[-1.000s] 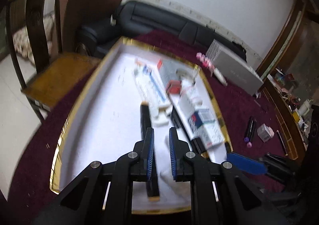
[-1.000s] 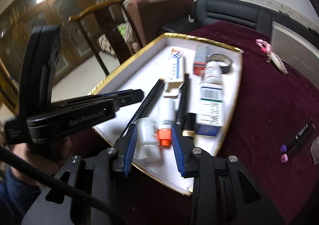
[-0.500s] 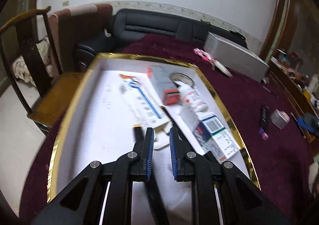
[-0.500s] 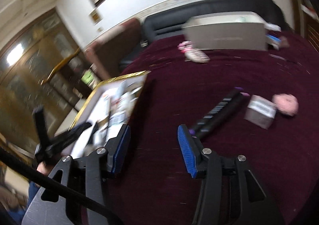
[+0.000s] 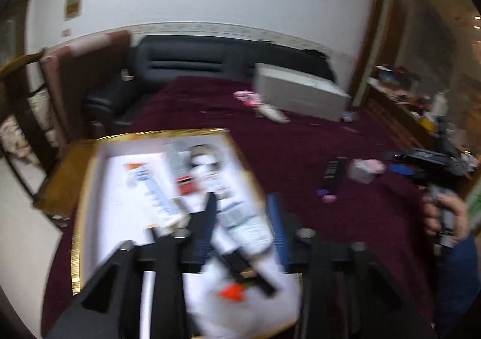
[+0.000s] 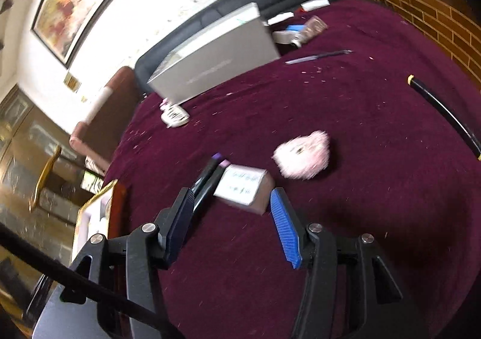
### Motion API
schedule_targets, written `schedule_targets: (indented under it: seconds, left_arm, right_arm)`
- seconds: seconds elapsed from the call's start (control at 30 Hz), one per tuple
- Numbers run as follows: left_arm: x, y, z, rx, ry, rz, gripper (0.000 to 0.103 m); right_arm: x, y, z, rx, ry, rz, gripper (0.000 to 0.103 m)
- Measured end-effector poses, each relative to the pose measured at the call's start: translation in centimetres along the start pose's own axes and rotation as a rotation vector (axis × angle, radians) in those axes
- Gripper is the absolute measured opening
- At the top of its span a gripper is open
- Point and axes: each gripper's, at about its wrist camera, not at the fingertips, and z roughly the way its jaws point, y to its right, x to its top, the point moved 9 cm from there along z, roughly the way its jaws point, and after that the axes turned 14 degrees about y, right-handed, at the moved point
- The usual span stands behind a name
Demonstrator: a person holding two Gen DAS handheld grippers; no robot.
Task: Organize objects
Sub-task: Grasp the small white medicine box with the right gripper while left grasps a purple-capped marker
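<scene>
A gold-rimmed white tray (image 5: pixel 76 236) holds a tube, boxes, a bottle and black pens (image 5: pixel 210 218), all blurred. My left gripper (image 5: pixel 240 233) hovers over them, its jaws opening with nothing between them. In the right wrist view my right gripper (image 6: pixel 231 203) hangs above the maroon cloth, jaws opening and empty. Just past its fingertips lies a small white box (image 6: pixel 243 188), with two purple-capped black pens (image 6: pixel 210 176) to its left and a pink fluffy thing (image 6: pixel 302 155) behind. A hand (image 5: pixel 445 215) holds the right gripper (image 5: pixel 421 164) near that box (image 5: pixel 360 170).
A grey flat box (image 6: pixel 216 59) lies at the back of the cloth, with a white-and-pink item (image 6: pixel 176 116) beside it. A long black pen (image 6: pixel 445 116) lies at the right. The tray's corner (image 6: pixel 93 209) shows at the left. A sofa and chairs stand behind.
My left gripper went from shut to open, rising and swinging right over the tray. My right gripper left the tray, swung across the cloth to the small box and rolled, its jaws widening.
</scene>
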Motion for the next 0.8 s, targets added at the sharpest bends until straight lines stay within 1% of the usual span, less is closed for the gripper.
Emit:
schedule_targets:
  seconds: [0.07,0.17,0.23,0.3,0.37,0.43,0.47,0.5,0.6,0.63,0.67,0.73,0.8]
  left_arm:
    - [0.0,2.5,0.8,-0.053,-0.010,0.027,0.041]
    - [-1.1,6.3,2.6,-0.118,-0.058,0.055,0.041]
    - [-2.0,8.2,3.6,-0.156,-0.096,0.063,0.041]
    - [-2.7,10.3,4.6,-0.189,-0.126,0.098,0.041]
    - [-3.5,11.4,5.4,-0.198,-0.161,0.122,0.041]
    - [-4.1,12.5,6.5,-0.219,-0.195,0.140,0.041]
    - [-4.4,12.8,6.9,-0.225,-0.209,0.144,0.041]
    - [-4.5,13.1,7.5,-0.222,-0.228,0.151,0.041]
    - [-4.3,14.3,9.1,-0.222,-0.258,0.184,0.041]
    - [-4.3,14.6,9.7,-0.222,-0.267,0.200,0.041]
    - [-4.2,15.5,10.4,-0.241,-0.283,0.224,0.041]
    - [-4.3,16.6,11.5,-0.281,-0.308,0.253,0.041]
    - [-4.4,17.9,13.3,-0.317,-0.341,0.283,0.041]
  right_arm:
    - [0.2,0.6,1.2,0.009,-0.017,0.020,0.052]
    - [0.1,-0.1,3.2,0.058,-0.038,0.007,0.052]
    - [-0.1,-0.9,4.3,0.042,-0.046,-0.089,0.052]
    - [-0.4,-1.4,5.5,0.033,-0.042,-0.176,0.052]
    - [-1.4,-1.7,6.3,0.031,-0.065,-0.253,0.053]
    - [-3.1,-2.2,6.7,0.067,-0.119,-0.330,0.057]
    - [-3.6,-2.6,6.5,0.074,-0.115,-0.378,0.057]
    - [-3.8,-3.0,6.2,0.062,-0.094,-0.450,0.057]
    - [-4.5,-3.6,5.8,0.019,-0.092,-0.541,0.056]
    - [-4.6,-3.7,5.7,0.010,-0.092,-0.556,0.056]
    - [-4.6,-3.6,5.6,0.004,-0.091,-0.562,0.055]
    - [-4.2,-3.3,5.3,0.002,-0.089,-0.518,0.050]
    - [-3.1,-2.7,4.8,0.017,-0.078,-0.426,0.040]
